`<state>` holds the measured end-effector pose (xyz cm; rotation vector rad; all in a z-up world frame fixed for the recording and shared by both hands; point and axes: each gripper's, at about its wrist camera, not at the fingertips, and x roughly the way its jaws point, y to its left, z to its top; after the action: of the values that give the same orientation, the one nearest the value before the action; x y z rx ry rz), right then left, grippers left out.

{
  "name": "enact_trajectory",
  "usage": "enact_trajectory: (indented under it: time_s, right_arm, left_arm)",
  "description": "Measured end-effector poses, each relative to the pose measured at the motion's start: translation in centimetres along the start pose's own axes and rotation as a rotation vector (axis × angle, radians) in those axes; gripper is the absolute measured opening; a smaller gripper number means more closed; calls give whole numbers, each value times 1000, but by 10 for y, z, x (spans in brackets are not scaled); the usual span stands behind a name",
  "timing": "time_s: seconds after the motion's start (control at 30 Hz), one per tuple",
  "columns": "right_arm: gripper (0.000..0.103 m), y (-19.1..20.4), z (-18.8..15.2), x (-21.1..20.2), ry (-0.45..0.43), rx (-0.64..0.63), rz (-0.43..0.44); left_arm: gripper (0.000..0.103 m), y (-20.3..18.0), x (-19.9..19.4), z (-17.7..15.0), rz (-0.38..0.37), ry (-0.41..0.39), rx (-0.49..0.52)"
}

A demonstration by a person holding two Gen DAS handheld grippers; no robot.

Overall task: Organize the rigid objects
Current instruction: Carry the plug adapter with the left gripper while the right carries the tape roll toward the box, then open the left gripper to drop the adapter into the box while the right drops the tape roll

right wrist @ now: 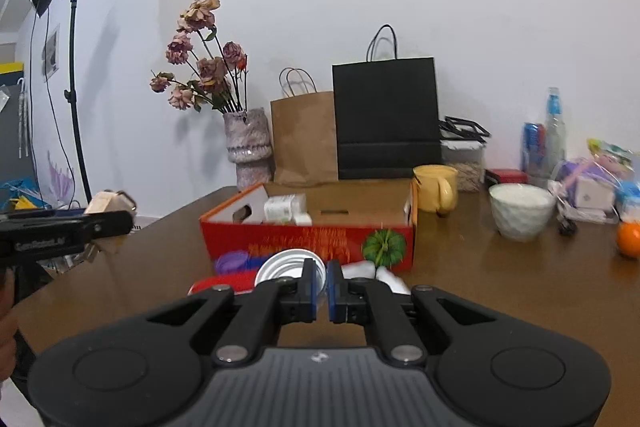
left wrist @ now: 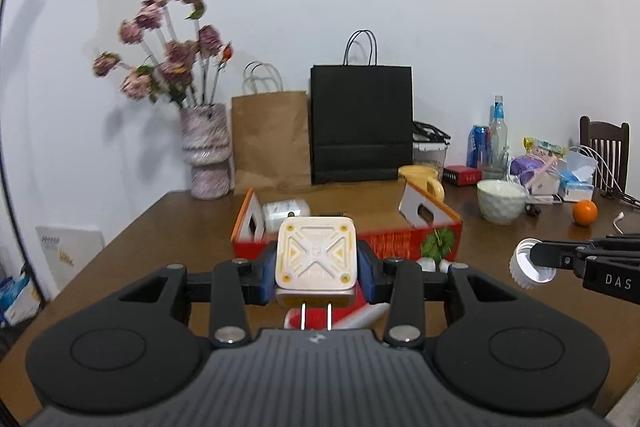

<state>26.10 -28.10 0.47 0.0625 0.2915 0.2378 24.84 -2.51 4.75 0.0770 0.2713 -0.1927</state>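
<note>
My left gripper (left wrist: 316, 265) is shut on a cream square charger plug (left wrist: 316, 255), its two prongs pointing back at the camera. It hangs just in front of an open red cardboard box (left wrist: 392, 243) that holds a white packet (left wrist: 286, 211). To the right, my right gripper (left wrist: 538, 261) pinches a white ribbed lid (left wrist: 528, 267). In the right wrist view the right gripper (right wrist: 322, 273) is shut on the rim of that lid (right wrist: 280, 265), close before the red box (right wrist: 312, 239). The left gripper (right wrist: 120, 219) with the plug (right wrist: 106, 205) shows at the far left.
A flower vase (right wrist: 248, 151), a brown bag (right wrist: 304, 139) and a black bag (right wrist: 386, 119) line the wall. A yellow mug (right wrist: 434, 187), white bowl (right wrist: 520, 207), orange (right wrist: 628, 239) and bottles stand to the right. Red and white items (left wrist: 360, 315) lie before the box.
</note>
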Motion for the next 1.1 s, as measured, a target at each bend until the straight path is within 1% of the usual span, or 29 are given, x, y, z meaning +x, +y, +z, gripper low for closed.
enact_trajectory:
  time_s: [0.1, 0.17, 0.2, 0.23, 0.3, 0.4, 0.53, 0.63, 0.67, 0.73, 0.8, 0.9, 0.93, 0.97, 1.0, 1.1]
  right_arm:
    - [5, -15, 33, 39, 19, -20, 36]
    - [5, -23, 57, 68, 30, -50, 44]
    - [5, -29, 69, 87, 43, -65, 45]
    - [5, -35, 78, 102, 54, -65, 47]
    - [5, -48, 97, 137, 93, -62, 65]
    - [5, -68, 121, 194, 157, -59, 74]
    - [5, -89, 131, 271, 271, -61, 66]
    - [5, -99, 126, 325, 355, -96, 20]
    - [5, -101, 124, 340, 380, -107, 5]
    - [5, -103, 119, 366, 425, -134, -31]
    - [6, -102, 114, 384, 447, -184, -68]
    - [6, -99, 105, 397, 460, -247, -116]
    - [9, -101, 103, 401, 465, -251, -129]
    - [12, -103, 101, 405, 470, -246, -141]
    - [14, -103, 100, 406, 471, -243, -151]
    - [16, -106, 102, 402, 450, -224, -158]
  left_arm:
    - [39, 0, 44, 34, -56, 10, -4]
    - [39, 1, 79, 61, -92, 37, -21]
    - [39, 1, 99, 73, -116, 55, -20]
    - [39, 2, 115, 82, -124, 71, -31]
    - [39, 5, 153, 99, -155, 126, -49]
    - [39, 10, 215, 115, -166, 207, -87]
    - [39, 11, 299, 116, -134, 327, -116]
    - [39, 8, 362, 100, -91, 455, -122]
    - [39, 5, 383, 92, -90, 493, -93]
    - [39, 6, 412, 79, -72, 561, -91]
    - [40, 8, 429, 68, -53, 593, -82]
    - [41, 6, 438, 56, -35, 590, -43]
    - [42, 7, 439, 53, -38, 588, -47]
    - [45, 7, 440, 52, -43, 586, -48]
    - [52, 6, 441, 53, -54, 584, -49]
    - [57, 1, 437, 59, -54, 553, -21]
